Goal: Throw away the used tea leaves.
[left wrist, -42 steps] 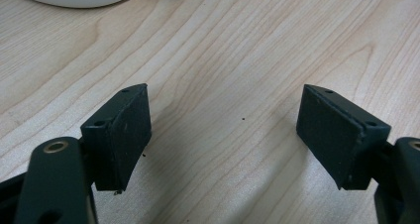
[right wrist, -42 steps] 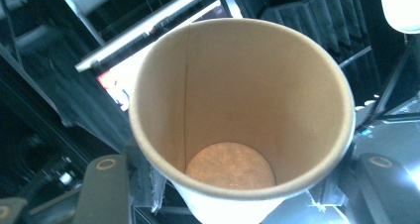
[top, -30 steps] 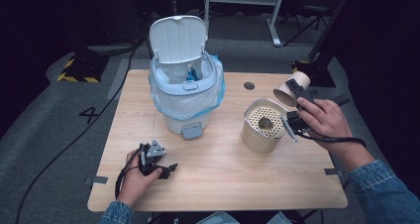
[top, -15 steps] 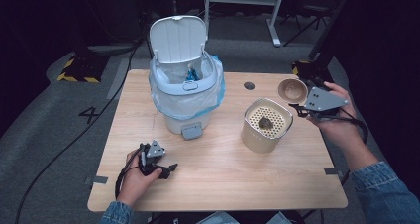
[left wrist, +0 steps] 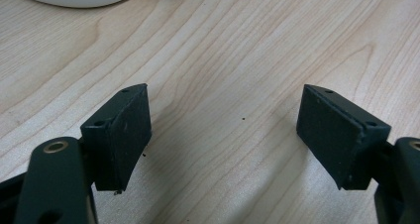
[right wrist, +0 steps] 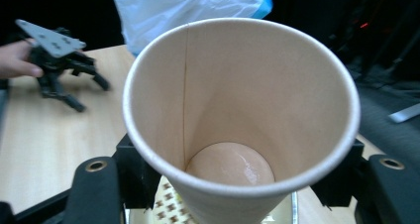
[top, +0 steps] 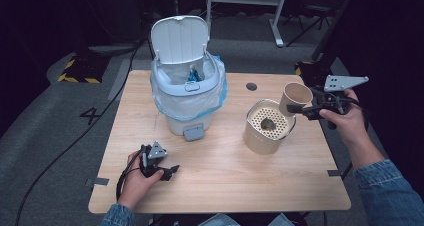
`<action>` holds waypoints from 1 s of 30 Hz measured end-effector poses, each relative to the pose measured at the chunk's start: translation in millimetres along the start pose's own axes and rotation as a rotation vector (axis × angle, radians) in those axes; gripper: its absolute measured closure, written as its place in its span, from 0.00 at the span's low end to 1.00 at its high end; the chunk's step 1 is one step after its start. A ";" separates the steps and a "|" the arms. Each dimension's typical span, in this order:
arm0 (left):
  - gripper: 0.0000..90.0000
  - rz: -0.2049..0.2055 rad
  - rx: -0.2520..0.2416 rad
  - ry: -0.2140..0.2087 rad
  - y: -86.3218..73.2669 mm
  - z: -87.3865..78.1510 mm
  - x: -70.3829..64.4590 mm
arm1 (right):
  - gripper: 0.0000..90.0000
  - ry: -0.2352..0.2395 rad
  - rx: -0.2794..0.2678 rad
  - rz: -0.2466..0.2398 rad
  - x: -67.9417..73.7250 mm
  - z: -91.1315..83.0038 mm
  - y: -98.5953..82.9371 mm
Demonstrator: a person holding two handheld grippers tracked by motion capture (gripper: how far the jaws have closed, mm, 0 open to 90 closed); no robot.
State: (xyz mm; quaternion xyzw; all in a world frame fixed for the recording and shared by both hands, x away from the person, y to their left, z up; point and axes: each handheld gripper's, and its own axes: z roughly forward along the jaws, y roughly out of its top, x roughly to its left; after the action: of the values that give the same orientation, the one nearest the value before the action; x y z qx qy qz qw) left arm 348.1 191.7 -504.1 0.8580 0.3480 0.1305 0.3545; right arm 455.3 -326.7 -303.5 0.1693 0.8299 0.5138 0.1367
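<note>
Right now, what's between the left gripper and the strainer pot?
Just bare table, seen in the high view. The left gripper rests open near the front edge; the strainer pot stands off to its right.

The tabletop [top: 225, 186] carries a bin [top: 187, 98] at its rear left, with the lid [top: 179, 38] raised behind the bin's opening. A perforated canister [top: 267, 128] stands to the right of the bin, well apart from it. The paper cup [top: 295, 98] sits above the canister's rear right edge, tilted, clamped in the right gripper [top: 305, 107]. The left gripper [top: 167, 171] rests on the tabletop at front left, before the bin.
</note>
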 end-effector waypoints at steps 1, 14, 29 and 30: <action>0.24 0.003 0.000 0.001 0.0 -0.1 0.1 | 0.38 0.013 0.000 0.003 -0.9 0.3 1.0; 0.24 0.000 0.000 0.000 0.0 0.0 0.0 | 0.37 0.013 -0.002 -0.026 -5.4 10.7 31.0; 0.24 0.001 0.001 0.001 0.2 0.0 0.2 | 0.36 0.019 -0.021 -0.081 -8.4 32.5 88.3; 0.24 0.001 -0.001 0.001 0.1 0.1 0.2 | 0.36 0.019 -0.026 -0.084 -8.2 34.1 90.8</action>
State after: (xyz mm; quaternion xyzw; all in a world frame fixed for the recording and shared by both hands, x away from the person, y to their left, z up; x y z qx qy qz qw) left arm 348.3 191.7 -504.1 0.8580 0.3478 0.1314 0.3544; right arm 489.1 -265.0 -236.3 0.1277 0.8308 0.5199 0.1521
